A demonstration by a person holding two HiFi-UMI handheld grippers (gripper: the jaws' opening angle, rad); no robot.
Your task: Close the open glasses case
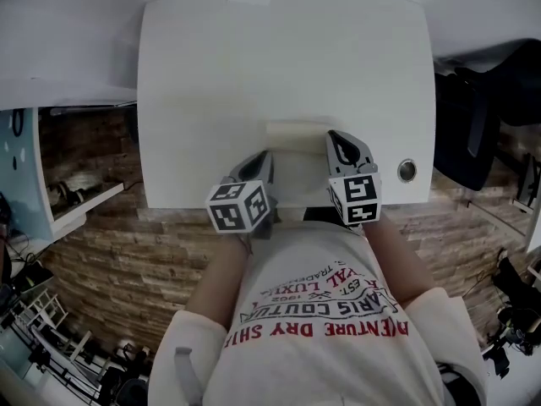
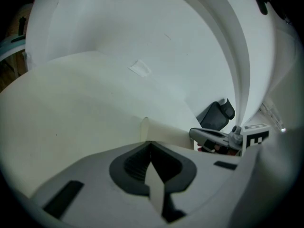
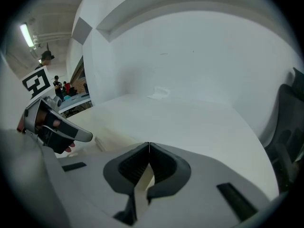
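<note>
The open case (image 1: 296, 174) is parked near the desk's (image 1: 211, 74) front edge, flanked by the left gripper (image 1: 265, 157) and right gripper (image 1: 335, 137). Both sets of jaws are pressed together.

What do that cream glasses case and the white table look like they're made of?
Glasses case: likely matte plastic or faux leather, going by its smooth cream faces and crisp edges with no gloss. Table: probably white laminate, since the top is flat, even and slightly satin, with rounded corners.
</note>
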